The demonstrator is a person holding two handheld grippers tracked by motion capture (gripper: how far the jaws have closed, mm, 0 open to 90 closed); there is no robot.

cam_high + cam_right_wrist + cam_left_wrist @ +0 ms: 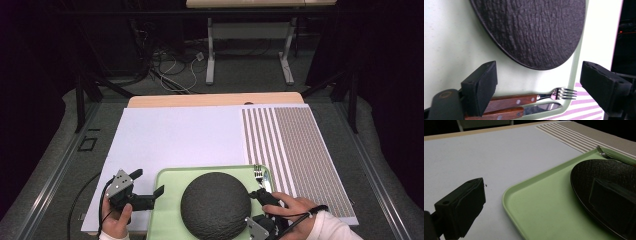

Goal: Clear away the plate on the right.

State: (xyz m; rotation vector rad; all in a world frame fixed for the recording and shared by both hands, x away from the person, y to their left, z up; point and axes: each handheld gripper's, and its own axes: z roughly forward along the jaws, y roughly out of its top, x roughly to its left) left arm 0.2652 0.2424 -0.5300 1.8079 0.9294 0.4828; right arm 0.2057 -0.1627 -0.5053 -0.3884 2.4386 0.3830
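A light green tray [167,210] lies at the near edge of the table, and a round black textured plate [216,204] rests on it. A fork [258,173] and a knife [541,107] with wooden handles lie along the tray's right side. My left gripper [147,182] is open at the tray's left rim. In the left gripper view, one jaw hangs over the white mat and the other over the plate [604,177]. My right gripper [541,87] is open just above the fork [560,93] and knife handles, beside the plate [536,30]. Nothing is held.
A white mat [175,137] covers most of the table, with a striped brown section [290,140] to the right. The wooden table edge [215,100] shows at the back. Beyond it are cables and the legs of another table [210,55] on the floor.
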